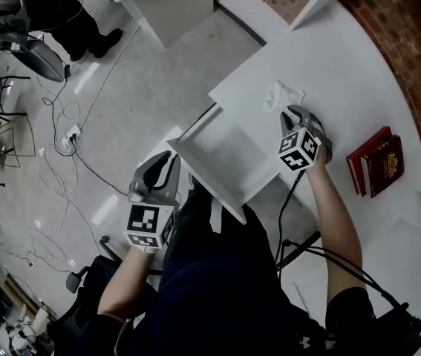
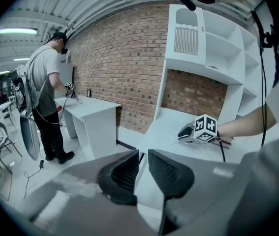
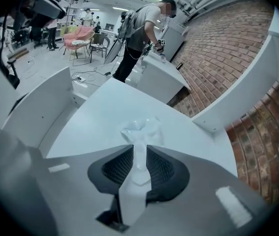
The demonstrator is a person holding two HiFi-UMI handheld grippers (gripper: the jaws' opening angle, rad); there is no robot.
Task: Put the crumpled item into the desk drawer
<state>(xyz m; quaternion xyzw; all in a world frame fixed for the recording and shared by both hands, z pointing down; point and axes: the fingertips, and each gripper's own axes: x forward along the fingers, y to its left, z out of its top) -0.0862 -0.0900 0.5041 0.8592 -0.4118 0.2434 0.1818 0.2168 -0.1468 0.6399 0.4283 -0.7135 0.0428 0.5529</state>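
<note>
1. Overhead, in the head view, the crumpled white paper item (image 1: 283, 95) lay on the white desk top (image 1: 351, 80), touching the tip of the right gripper (image 1: 293, 112) at its 11 o'clock. The open white drawer (image 1: 204, 170) sat at 7 o'clock from the item, near it. The left gripper (image 1: 167, 162) hung off the drawer's front corner, over the floor, well apart from the item. Two red books (image 1: 377, 160) lay at 4 o'clock from the right gripper.

2. In the left gripper view, the left jaws stood nearly together with only a slit between them and nothing in it.

3. In the right gripper view, the jaws stood narrow, apparently pinching a thin fold of the item, and its crumpled bulk (image 3: 141, 129) spread just past the tips at 12 o'clock. The drawer's wall (image 3: 46, 107) stood at 9 o'clock. The right gripper was much the nearer, so the carry looked to be a short leftward swing over the drawer's edge.
</note>
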